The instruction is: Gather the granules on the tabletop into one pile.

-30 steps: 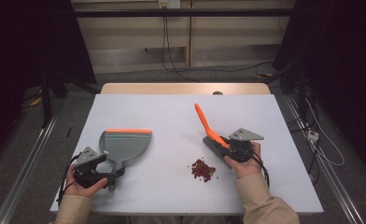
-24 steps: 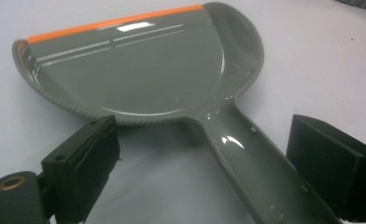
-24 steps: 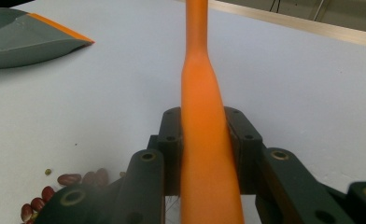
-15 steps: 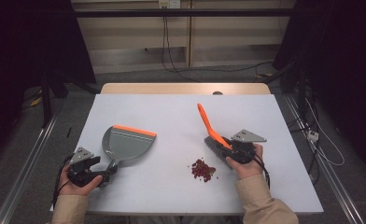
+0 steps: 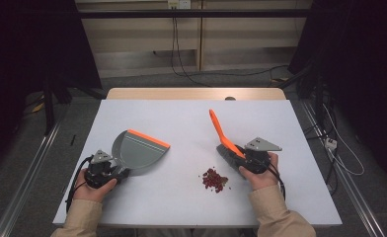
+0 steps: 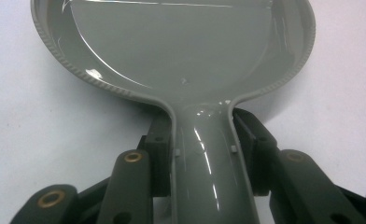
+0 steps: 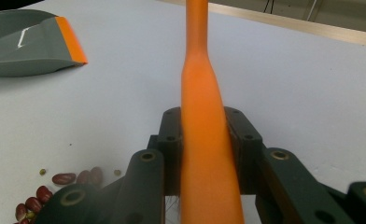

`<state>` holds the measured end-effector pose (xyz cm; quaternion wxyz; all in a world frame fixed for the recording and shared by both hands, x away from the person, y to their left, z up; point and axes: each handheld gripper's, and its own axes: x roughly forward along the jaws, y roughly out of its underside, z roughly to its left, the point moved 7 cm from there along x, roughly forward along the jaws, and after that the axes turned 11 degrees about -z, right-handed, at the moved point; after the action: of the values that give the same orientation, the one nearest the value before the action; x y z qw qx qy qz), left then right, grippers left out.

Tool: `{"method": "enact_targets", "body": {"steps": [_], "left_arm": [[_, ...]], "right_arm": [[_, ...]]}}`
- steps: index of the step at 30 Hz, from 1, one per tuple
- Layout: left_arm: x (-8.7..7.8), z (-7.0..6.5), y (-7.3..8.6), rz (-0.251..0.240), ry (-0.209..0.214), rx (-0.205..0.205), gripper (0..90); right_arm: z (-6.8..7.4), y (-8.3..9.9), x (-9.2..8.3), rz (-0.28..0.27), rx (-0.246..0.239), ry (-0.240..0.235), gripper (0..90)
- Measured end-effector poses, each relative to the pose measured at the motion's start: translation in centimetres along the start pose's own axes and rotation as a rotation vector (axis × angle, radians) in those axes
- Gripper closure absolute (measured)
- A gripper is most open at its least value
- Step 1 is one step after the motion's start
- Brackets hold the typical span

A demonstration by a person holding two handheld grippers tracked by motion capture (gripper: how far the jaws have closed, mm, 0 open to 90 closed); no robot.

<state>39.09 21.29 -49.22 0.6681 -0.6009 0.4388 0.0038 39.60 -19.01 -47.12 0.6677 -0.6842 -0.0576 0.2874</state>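
Observation:
A grey dustpan (image 5: pixel 137 153) with an orange lip lies on the white table (image 5: pixel 181 123) at the left. Its handle (image 6: pixel 204 158) is clamped between the jaws of my left gripper (image 5: pixel 113 172), which is shut on it. My right gripper (image 5: pixel 236 157) is shut on an orange-handled brush (image 5: pixel 220 129); the handle (image 7: pixel 200 116) rises up and away from the jaws, and the dark bristles (image 5: pixel 225 153) rest near the table. A small pile of red beans (image 5: pixel 213 179) lies on the table just left of the right hand, also in the right gripper view (image 7: pixel 73 179).
A wooden strip (image 5: pixel 196 94) runs along the table's far edge. Cables (image 5: pixel 329 143) hang off the right side, and metal rails (image 5: pixel 28 168) flank the table on the floor. Open table surface lies between the dustpan and the beans.
My left gripper has drawn back toward the near left edge and turned the dustpan, so its orange lip now points right toward the beans. The right gripper and brush shifted slightly.

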Motion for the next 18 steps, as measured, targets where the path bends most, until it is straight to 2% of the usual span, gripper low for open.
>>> {"method": "enact_targets", "body": {"steps": [6, 14, 18], "left_arm": [[-0.7, -0.6, -0.4, -0.001, 0.052, 0.03, 62.7], [-1.5, -2.7, -0.8, 0.008, 0.182, 0.08, 62.7], [-1.7, -3.5, -1.0, 0.012, 0.227, 0.108, 62.7]], "right_arm": [[-0.2, 0.0, -0.1, -0.006, 0.0, 0.01, 71.3], [-0.6, -0.4, -0.6, -0.028, 0.014, 0.027, 71.3], [-0.6, -0.5, -0.8, -0.035, 0.014, 0.033, 71.3]]}}
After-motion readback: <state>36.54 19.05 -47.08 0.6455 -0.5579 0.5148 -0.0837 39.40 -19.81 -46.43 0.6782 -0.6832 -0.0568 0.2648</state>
